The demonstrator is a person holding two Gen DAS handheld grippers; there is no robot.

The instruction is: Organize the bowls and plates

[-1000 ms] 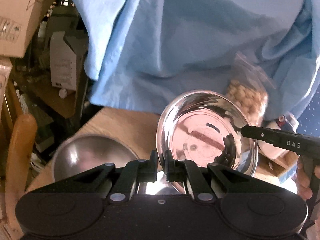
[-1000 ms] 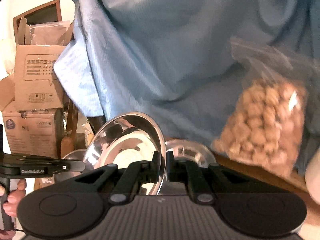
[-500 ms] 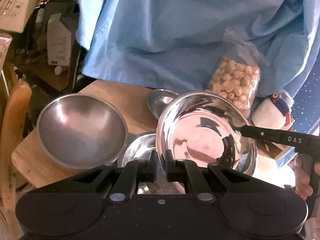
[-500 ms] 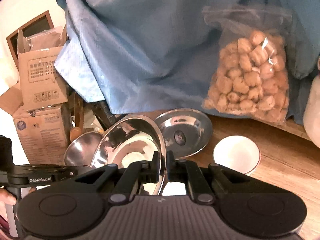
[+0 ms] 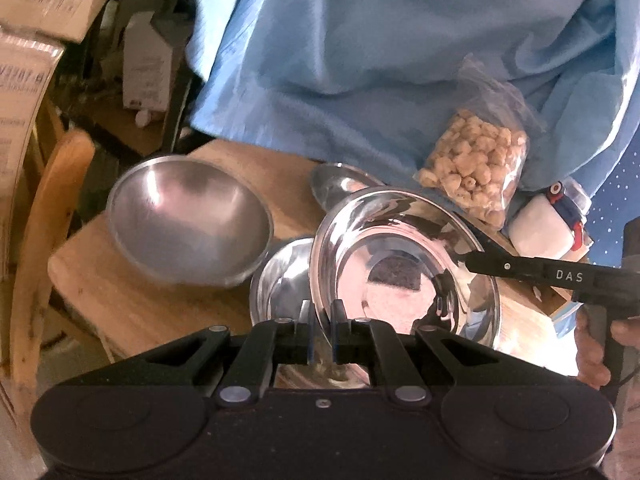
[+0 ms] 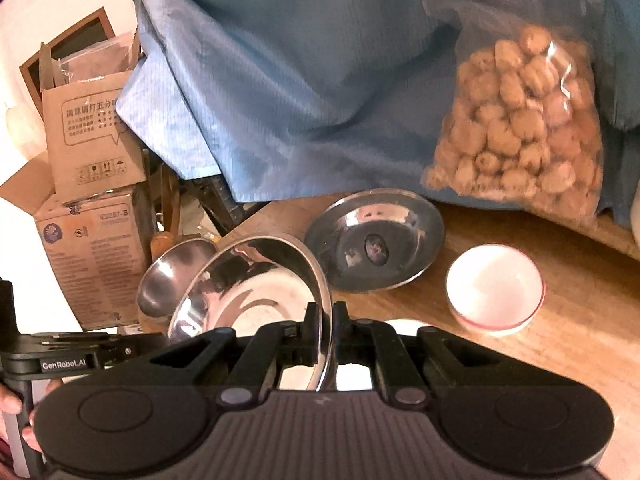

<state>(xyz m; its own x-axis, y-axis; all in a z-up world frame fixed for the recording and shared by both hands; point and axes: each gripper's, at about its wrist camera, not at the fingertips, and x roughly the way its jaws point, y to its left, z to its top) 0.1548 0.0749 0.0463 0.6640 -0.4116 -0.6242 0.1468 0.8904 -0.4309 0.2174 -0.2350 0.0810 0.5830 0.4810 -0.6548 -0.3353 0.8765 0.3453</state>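
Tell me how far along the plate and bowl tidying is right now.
Early, it seems. Nothing looks stacked for certain. In hand: the left claw and right claw each pinch the rim of one shiny steel plate, held tilted over a steel bowl. Left: the large steel bowl, a flat steel plate and the white bowl sit apart on the table.

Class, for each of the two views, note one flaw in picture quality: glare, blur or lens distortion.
Left wrist view: glare washes out the table beside the shiny plate, and the boxes at the edge smear. Right wrist view: the wall at left is blown out white, and the snack bag looks soft.
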